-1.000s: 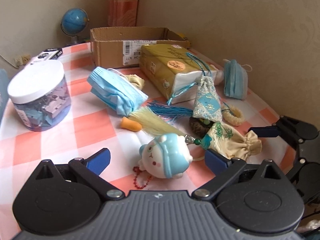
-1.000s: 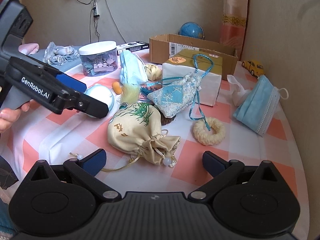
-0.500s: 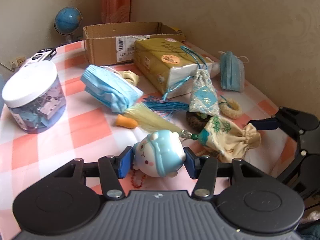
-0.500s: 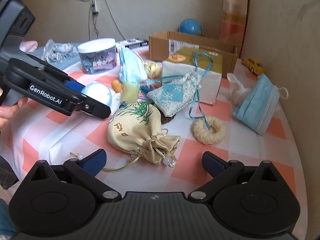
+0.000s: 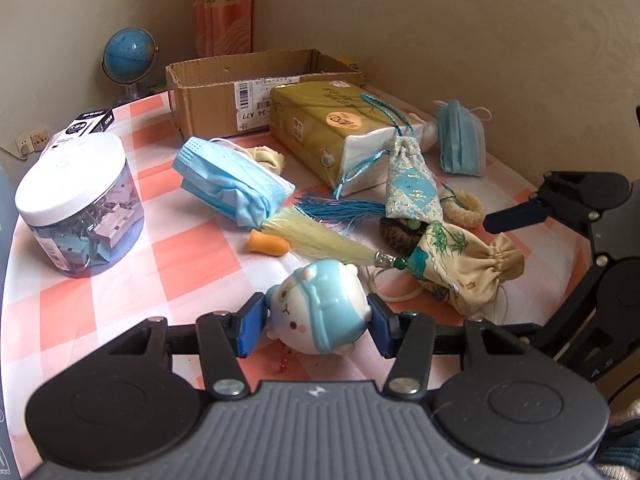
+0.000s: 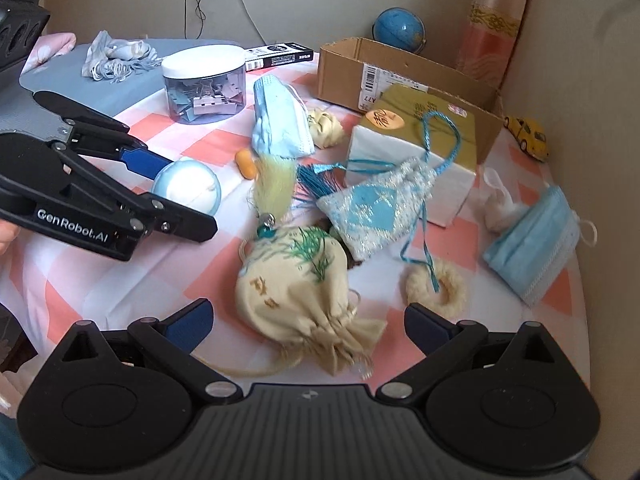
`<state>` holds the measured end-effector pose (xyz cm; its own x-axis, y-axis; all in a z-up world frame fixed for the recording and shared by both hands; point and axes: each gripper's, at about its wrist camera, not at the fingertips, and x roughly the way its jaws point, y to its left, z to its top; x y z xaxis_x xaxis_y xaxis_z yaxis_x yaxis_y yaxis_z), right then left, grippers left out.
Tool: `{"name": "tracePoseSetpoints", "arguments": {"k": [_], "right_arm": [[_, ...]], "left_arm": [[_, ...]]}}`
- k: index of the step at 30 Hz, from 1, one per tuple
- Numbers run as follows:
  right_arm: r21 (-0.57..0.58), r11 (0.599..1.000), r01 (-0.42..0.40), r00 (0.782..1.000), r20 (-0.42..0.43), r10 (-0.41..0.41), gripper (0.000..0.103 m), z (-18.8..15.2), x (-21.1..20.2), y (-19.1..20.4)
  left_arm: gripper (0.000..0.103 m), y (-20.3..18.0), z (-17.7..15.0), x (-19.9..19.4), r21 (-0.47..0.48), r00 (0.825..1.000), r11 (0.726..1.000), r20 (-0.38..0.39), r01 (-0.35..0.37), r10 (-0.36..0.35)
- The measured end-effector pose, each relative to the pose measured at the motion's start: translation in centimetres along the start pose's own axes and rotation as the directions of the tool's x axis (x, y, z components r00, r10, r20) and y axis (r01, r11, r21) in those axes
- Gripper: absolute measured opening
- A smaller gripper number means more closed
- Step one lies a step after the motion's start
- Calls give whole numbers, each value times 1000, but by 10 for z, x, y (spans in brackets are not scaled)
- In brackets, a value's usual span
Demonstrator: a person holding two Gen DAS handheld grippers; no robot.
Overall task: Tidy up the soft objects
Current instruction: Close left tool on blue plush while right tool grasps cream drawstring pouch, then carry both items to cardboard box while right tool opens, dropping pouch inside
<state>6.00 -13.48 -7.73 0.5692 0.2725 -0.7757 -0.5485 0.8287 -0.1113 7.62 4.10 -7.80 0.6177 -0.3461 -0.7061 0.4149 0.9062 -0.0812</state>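
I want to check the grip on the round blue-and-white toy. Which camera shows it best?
The left wrist view: the toy faces the camera, pinched between both pads of the left gripper. The right wrist view shows only its rounded back, partly hidden behind that gripper.

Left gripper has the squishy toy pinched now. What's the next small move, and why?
Probably lift it straight up a little. The left gripper is shut on the toy, both pads on its sides, but the toy sits low over the cloth with its red charm trailing and the yellow tassel close behind. A short lift clears them before carrying toward the cardboard box.
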Motion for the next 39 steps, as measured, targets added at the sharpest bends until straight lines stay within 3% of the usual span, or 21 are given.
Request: {"name": "tracePoseSetpoints", "arguments": {"k": [6,17,39], "right_arm": [[-7,1000,-7,1000,7,7,98,12,1,3],[-24,1000,-17,999,-39,16,62,19,8,10],[-43,999,13,999,53,-11,60,37,-53,-10]], "left_arm": [[53,6,-2,-1,-8,1000,1000,1,4,-4],[53,11,-3,-3,-6,1000,1000,4,11,-11],[52,0,26,-38,63,999,998,27,20,-22]]}}
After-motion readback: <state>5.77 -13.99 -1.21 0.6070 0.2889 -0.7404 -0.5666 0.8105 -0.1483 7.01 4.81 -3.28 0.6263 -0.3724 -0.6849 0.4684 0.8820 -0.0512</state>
